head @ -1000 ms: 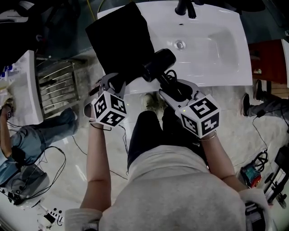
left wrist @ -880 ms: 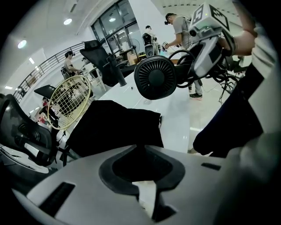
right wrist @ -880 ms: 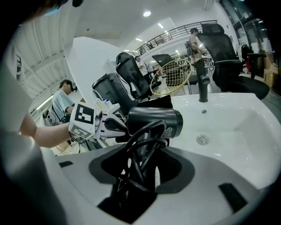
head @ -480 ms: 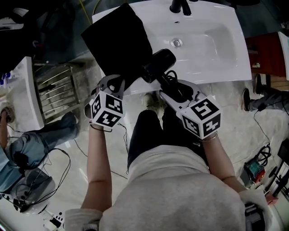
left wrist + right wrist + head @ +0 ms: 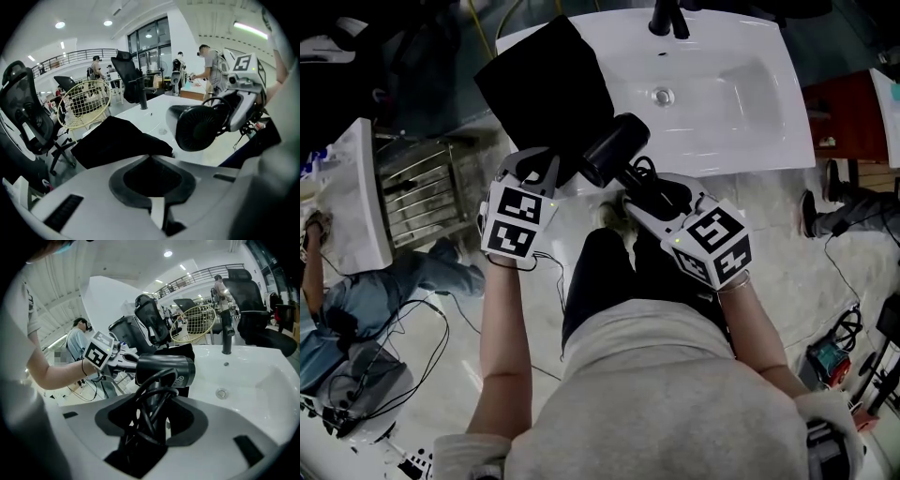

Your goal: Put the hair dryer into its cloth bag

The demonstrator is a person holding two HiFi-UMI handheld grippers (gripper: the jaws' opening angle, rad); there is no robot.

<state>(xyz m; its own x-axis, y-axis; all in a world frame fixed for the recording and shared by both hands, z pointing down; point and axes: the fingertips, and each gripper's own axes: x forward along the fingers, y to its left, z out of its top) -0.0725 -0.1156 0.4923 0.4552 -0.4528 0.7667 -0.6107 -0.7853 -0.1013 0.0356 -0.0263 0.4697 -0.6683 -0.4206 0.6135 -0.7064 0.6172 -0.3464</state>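
A black cloth bag (image 5: pixel 548 89) lies on the left end of the white sink counter (image 5: pixel 769 141). My left gripper (image 5: pixel 546 171) is shut on the bag's near edge; in the left gripper view the black fabric (image 5: pixel 117 140) runs right into the closed jaw tips of that gripper (image 5: pixel 152 157). My right gripper (image 5: pixel 652 192) is shut on the handle of the black hair dryer (image 5: pixel 614 148), with the coiled cord (image 5: pixel 150 404) bunched between its jaws. The dryer's barrel (image 5: pixel 164 369) hovers just right of the bag's near corner, its rear grille (image 5: pixel 201 126) facing the left gripper.
The basin with its drain (image 5: pixel 663 96) and a black faucet (image 5: pixel 666 17) takes up the counter's right part. A metal rack (image 5: pixel 417 183) stands left of the counter. Other people and cables (image 5: pixel 412 328) are on the floor around.
The left gripper's jaws have closed on the bag's near edge and the gripper has risen and rolled. The right gripper with the dryer has shifted slightly up and left.
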